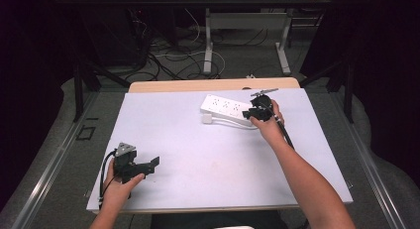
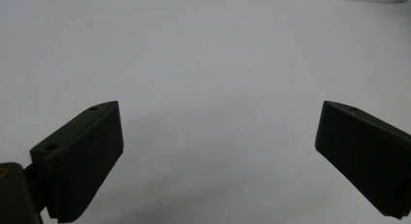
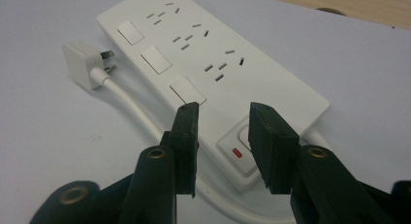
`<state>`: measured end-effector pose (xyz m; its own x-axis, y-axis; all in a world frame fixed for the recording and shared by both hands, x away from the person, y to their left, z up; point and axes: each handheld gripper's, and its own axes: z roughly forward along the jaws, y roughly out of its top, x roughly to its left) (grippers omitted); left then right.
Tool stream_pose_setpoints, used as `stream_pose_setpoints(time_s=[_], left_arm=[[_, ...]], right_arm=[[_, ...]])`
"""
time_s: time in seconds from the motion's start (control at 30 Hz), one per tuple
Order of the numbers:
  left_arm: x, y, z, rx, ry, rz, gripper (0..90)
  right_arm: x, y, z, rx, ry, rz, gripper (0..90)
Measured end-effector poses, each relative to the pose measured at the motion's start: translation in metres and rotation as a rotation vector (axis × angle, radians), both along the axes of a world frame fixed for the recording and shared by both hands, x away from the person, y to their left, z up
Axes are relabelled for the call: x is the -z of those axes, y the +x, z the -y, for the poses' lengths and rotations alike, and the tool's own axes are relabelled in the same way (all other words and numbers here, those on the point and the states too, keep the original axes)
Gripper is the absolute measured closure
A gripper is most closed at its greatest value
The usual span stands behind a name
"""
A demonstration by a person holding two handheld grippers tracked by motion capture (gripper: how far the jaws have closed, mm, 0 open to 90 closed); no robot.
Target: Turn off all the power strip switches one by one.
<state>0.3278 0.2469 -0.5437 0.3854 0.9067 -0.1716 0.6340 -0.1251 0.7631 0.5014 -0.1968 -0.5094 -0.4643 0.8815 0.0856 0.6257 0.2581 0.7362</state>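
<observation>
Nearest the person, at the front left of the white table [image 1: 208,154], the left hand [image 1: 119,185] holds the left gripper [image 1: 148,165] low over the bare surface. Its jaws stand wide apart with nothing between them; in the left gripper view they frame plain white tabletop, with a sliver of a white object at the top right edge.

Farther out, on the right half of the table, the right hand [image 1: 267,125] reaches forward with the right gripper [image 1: 253,112] at the near right end of a white power strip [image 1: 225,107]. In the right gripper view its jaws are partly open, a narrow gap between them, gripping nothing; they sit just over the end of the power strip [image 3: 213,64] where a switch [image 3: 240,149] with a small red mark lies. Whether the tips touch it I cannot tell.

The power strip lies slantwise toward the back of the table, with three rows of sockets and three flat white buttons along one side. Its white cord [image 3: 140,115] curves along the near side and ends in a plug [image 3: 85,64] lying on the table just beside the far left end of the strip.

Beyond the table edge are a floor with loose cables [image 1: 168,60] and the legs of another table [image 1: 208,45].
</observation>
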Motion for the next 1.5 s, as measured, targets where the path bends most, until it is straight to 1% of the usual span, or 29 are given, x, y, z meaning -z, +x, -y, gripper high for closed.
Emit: stream_pose_setpoints(time_s=[0.03, 0.07, 0.13, 0.17, 0.27, 0.3, 0.43, 0.47, 0.53, 0.6, 0.73, 0.77, 0.8, 0.83, 0.9, 0.93, 0.97, 1.0, 1.03, 1.1, 1.13, 1.17, 1.2, 1.23, 1.33, 1.43, 1.47, 1.5], left_arm=[[0.001, 0.0, 0.0, -0.005, -0.002, 0.007, 3.3], [0.001, 0.0, 0.0, -0.002, 0.001, 0.001, 3.3], [0.001, 0.0, 0.0, -0.002, 0.002, 0.0, 3.3], [0.001, 0.0, -0.001, 0.001, 0.004, -0.001, 3.3], [0.001, 0.0, -0.001, -0.001, 0.004, 0.002, 3.3], [0.002, -0.001, -0.002, -0.004, 0.001, 0.001, 3.3], [0.002, -0.001, -0.004, -0.002, 0.002, 0.0, 3.3], [0.002, -0.001, -0.003, -0.008, -0.004, 0.006, 3.3], [0.002, -0.001, -0.004, -0.011, -0.002, 0.009, 3.4], [0.002, -0.002, -0.006, -0.008, 0.0, 0.001, 3.3], [0.002, -0.002, -0.007, -0.012, -0.004, 0.008, 3.3], [0.002, -0.002, -0.007, -0.012, -0.004, 0.008, 3.3], [0.002, -0.002, -0.007, -0.014, -0.006, 0.007, 3.3], [0.002, -0.002, -0.007, -0.011, -0.002, 0.001, 3.3], [0.002, -0.002, -0.008, -0.012, -0.001, 0.002, 3.3], [0.002, -0.002, -0.008, -0.016, -0.002, 0.005, 3.3], [0.001, -0.002, -0.008, -0.017, -0.001, 0.002, 3.3], [0.001, -0.002, -0.009, -0.018, -0.003, 0.007, 3.3], [0.001, -0.002, -0.009, -0.018, -0.003, 0.007, 3.3], [0.001, -0.003, -0.009, -0.022, -0.005, 0.008, 3.3], [0.002, -0.003, -0.009, -0.032, -0.011, 0.02, 3.4], [0.002, -0.003, -0.009, -0.032, -0.011, 0.02, 3.3], [0.002, -0.003, -0.009, -0.028, -0.007, 0.011, 3.3], [0.001, -0.003, -0.01, -0.024, -0.002, 0.004, 3.4], [0.001, -0.004, -0.011, -0.018, 0.001, 0.004, 3.4], [0.001, -0.004, -0.011, -0.021, -0.001, 0.01, 3.4], [0.001, -0.005, -0.011, -0.026, -0.007, 0.01, 3.3], [0.001, -0.005, -0.011, -0.024, -0.006, 0.004, 3.3]], right_arm=[[0.0, 0.001, 0.0, -0.008, -0.004, 0.01, 63.0], [-0.001, 0.002, -0.003, 0.002, -0.006, -0.009, 62.7], [-0.001, 0.003, -0.006, -0.004, -0.008, -0.01, 63.8], [-0.002, 0.004, -0.007, -0.009, -0.017, -0.012, 63.9], [-0.005, 0.005, -0.014, -0.004, -0.015, -0.028, 65.1], [-0.005, 0.005, -0.014, -0.004, -0.015, -0.028, 65.1], [-0.009, 0.01, -0.022, -0.012, -0.041, -0.02, 67.7], [-0.009, 0.01, -0.022, -0.012, -0.041, -0.02, 67.7], [-0.011, 0.013, -0.028, -0.011, -0.041, -0.029, 70.2], [-0.011, 0.014, -0.029, -0.012, -0.045, -0.031, 71.1], [-0.01, 0.019, -0.037, -0.004, -0.052, -0.039, 73.9], [-0.009, 0.021, -0.039, -0.003, -0.046, -0.034, 74.4], [-0.01, 0.022, -0.039, -0.005, -0.061, -0.041, 74.9], [-0.009, 0.024, -0.041, -0.001, -0.057, -0.047, 75.5], [-0.009, 0.025, -0.042, 0.005, -0.058, -0.047, 76.1], [-0.008, 0.026, -0.043, -0.001, -0.067, -0.048, 76.2], [-0.007, 0.028, -0.045, 0.002, -0.061, -0.05, 76.5], [-0.005, 0.03, -0.048, 0.0, -0.065, -0.058, 76.7], [-0.005, 0.031, -0.049, 0.0, -0.072, -0.054, 76.7], [-0.003, 0.033, -0.052, -0.001, -0.071, -0.061, 76.7], [-0.003, 0.034, -0.054, 0.001, -0.066, -0.061, 76.2], [-0.002, 0.035, -0.056, -0.001, -0.071, -0.064, 76.2], [-0.001, 0.036, -0.057, -0.005, -0.081, -0.063, 76.4], [-0.001, 0.037, -0.059, -0.007, -0.077, -0.064, 76.6], [-0.001, 0.038, -0.062, -0.011, -0.086, -0.063, 77.1], [0.001, 0.041, -0.065, -0.011, -0.075, -0.063, 77.5], [0.001, 0.041, -0.066, -0.002, -0.09, -0.07, 77.5], [0.002, 0.043, -0.066, -0.006, -0.101, -0.072, 77.6]])
